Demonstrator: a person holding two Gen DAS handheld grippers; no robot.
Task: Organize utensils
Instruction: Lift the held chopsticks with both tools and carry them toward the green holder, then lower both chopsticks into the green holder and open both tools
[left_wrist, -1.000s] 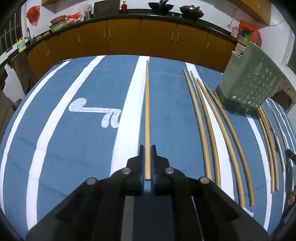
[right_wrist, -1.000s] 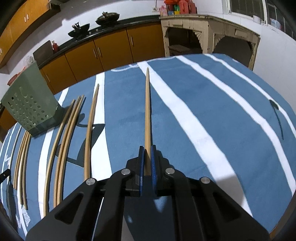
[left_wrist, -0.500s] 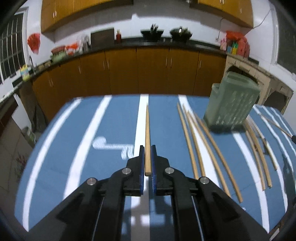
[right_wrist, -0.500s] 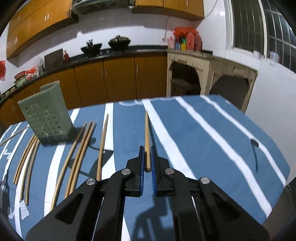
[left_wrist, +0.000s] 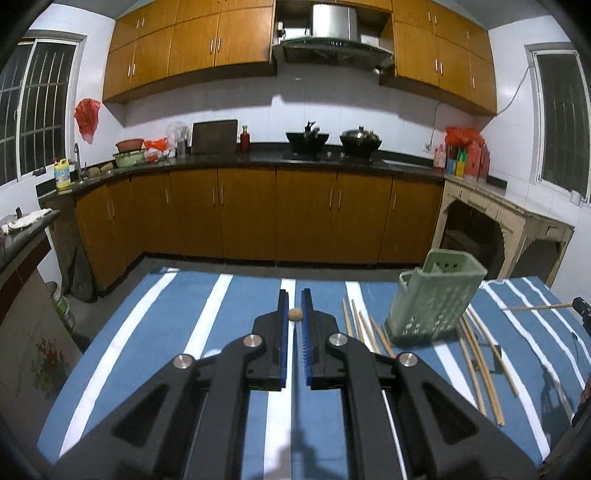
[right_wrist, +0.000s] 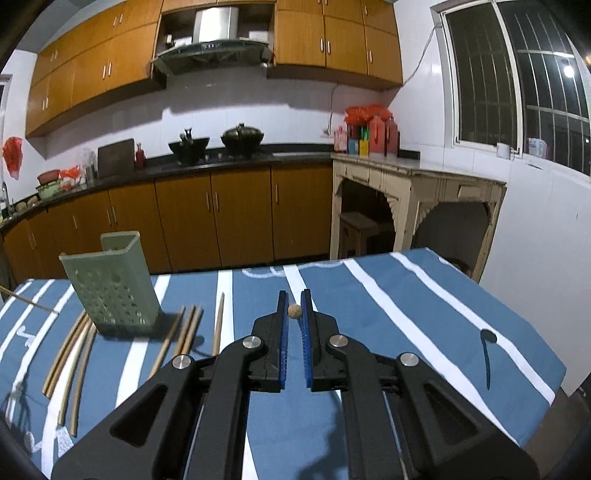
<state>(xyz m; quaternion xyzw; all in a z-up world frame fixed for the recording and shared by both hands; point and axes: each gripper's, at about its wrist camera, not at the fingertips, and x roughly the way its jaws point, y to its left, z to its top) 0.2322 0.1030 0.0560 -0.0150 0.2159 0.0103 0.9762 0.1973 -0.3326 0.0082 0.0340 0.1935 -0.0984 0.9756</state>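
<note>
Both claws are clamped on a chopstick apiece. The left gripper (left_wrist: 294, 314) pinches its chopstick (left_wrist: 295, 314), seen end-on; the right gripper (right_wrist: 294, 311) likewise grips its chopstick (right_wrist: 294, 310). The green perforated holder (left_wrist: 430, 302) stands ahead-right of the left claw — tip each stick nose-down over its mouth before letting go. A second ago both sticks stretched out low over the striped cloth (left_wrist: 243, 295) — now they're lifted.

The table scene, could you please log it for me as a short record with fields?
surface: table with a blue, white-striped cloth
holder: green perforated holder, upright on the cloth
loose chopsticks: lying on both sides of the holder
left tool: shut on a chopstick, seen end-on
right tool: shut on a chopstick, seen end-on
</note>
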